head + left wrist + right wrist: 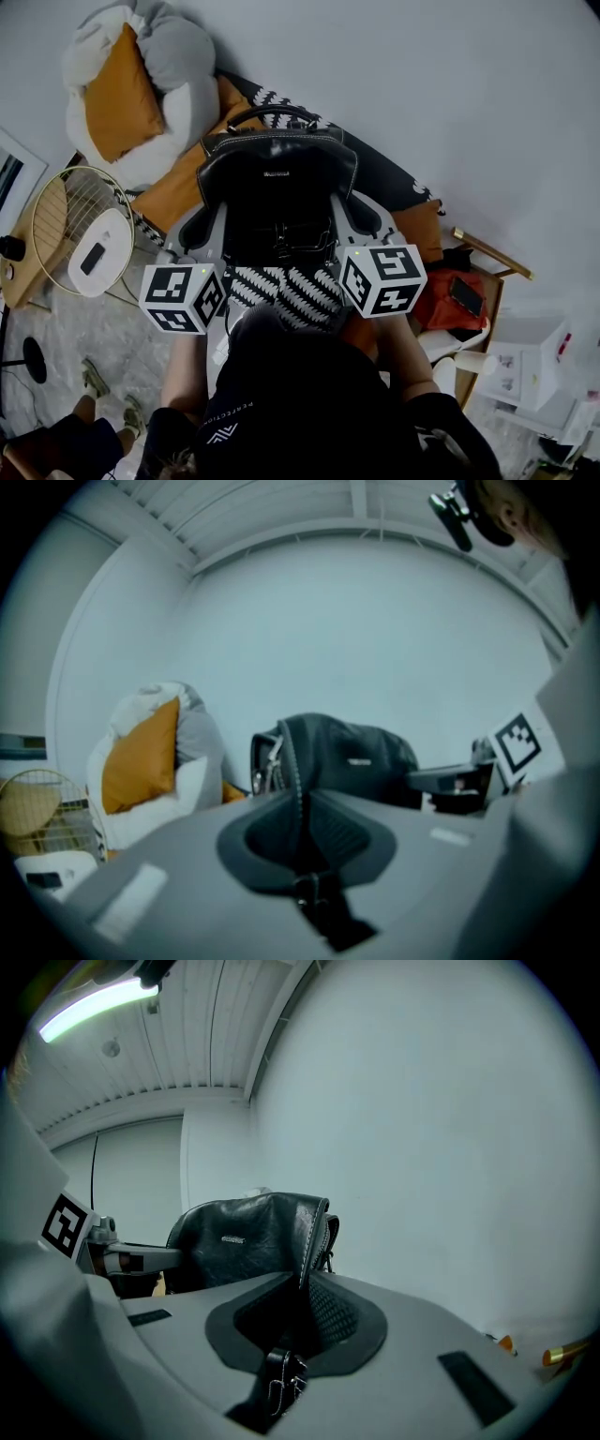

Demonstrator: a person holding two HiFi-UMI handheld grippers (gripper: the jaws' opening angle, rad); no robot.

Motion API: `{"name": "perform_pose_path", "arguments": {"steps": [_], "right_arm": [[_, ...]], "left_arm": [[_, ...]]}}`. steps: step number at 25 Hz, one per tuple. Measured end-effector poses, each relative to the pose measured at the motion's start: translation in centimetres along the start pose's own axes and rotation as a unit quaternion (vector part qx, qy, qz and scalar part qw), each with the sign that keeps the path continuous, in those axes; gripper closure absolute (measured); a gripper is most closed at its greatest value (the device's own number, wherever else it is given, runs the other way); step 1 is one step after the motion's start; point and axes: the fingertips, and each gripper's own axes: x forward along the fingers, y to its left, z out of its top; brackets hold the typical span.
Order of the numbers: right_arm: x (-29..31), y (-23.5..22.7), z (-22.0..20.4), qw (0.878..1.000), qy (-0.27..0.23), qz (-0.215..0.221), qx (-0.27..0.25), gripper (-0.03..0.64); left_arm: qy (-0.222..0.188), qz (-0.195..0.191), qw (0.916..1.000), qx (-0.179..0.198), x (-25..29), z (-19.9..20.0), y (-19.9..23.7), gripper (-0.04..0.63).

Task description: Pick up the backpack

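Backpack (277,192), black leather with pale stitching, stands upright between our two grippers, out in front of us and above a couch with orange cushions. We cannot tell whether its base touches the seat. Its carry handle (272,114) arches over the top edge.

Our left gripper (208,204) is clamped on the bag's left side and our right gripper (349,204) on its right side. The head view hides the contact under the gripper bodies and their marker cubes (181,297). The gripper views show it. In the left gripper view, the left gripper (300,799) has a stitched edge of the backpack (352,757) pinched between its dark pads, with a strap end lying in the foreground. In the right gripper view, the right gripper (305,1288) is likewise closed on a stitched edge of the backpack (239,1232), with a small buckle (279,1382) hanging near the lens.

Only the head view shows the black-and-white patterned cloth (291,291) below the bag and the red pouch (450,302) on a side table to our right.

An orange pillow (117,94) leans on a grey and white cushion (178,52) at the far left; the left gripper view shows that pillow (141,757) too. A round wire-caged appliance (80,230) stands beside them.

Only the right gripper view shows the lit ceiling lamp (94,1007).
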Motion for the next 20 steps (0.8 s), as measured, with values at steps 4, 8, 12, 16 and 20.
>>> {"name": "perform_pose_path", "arguments": {"steps": [4,8,12,16,20], "right_arm": [[-0.3,0.2,0.6,1.0,-0.009,0.001,0.0,0.583],[-0.5,0.5,0.7,1.0,-0.013,0.004,0.002,0.584],[-0.6,0.7,0.8,1.0,-0.021,0.006,0.014,0.584],[-0.6,0.8,0.8,1.0,-0.025,0.01,0.015,0.584],[-0.5,0.8,0.6,0.999,-0.022,0.012,0.022,0.584]], "left_arm": [[-0.009,-0.001,1.0,0.001,-0.5,0.6,-0.1,0.552],[-0.015,0.0,0.9999,0.002,-0.9,0.8,-0.1,0.552],[-0.023,0.005,0.9997,0.002,-1.3,1.1,-0.1,0.552],[-0.026,0.009,0.9996,0.001,-1.4,1.2,0.0,0.552],[-0.024,0.013,0.9996,-0.005,-1.3,0.9,0.1,0.552]]}}
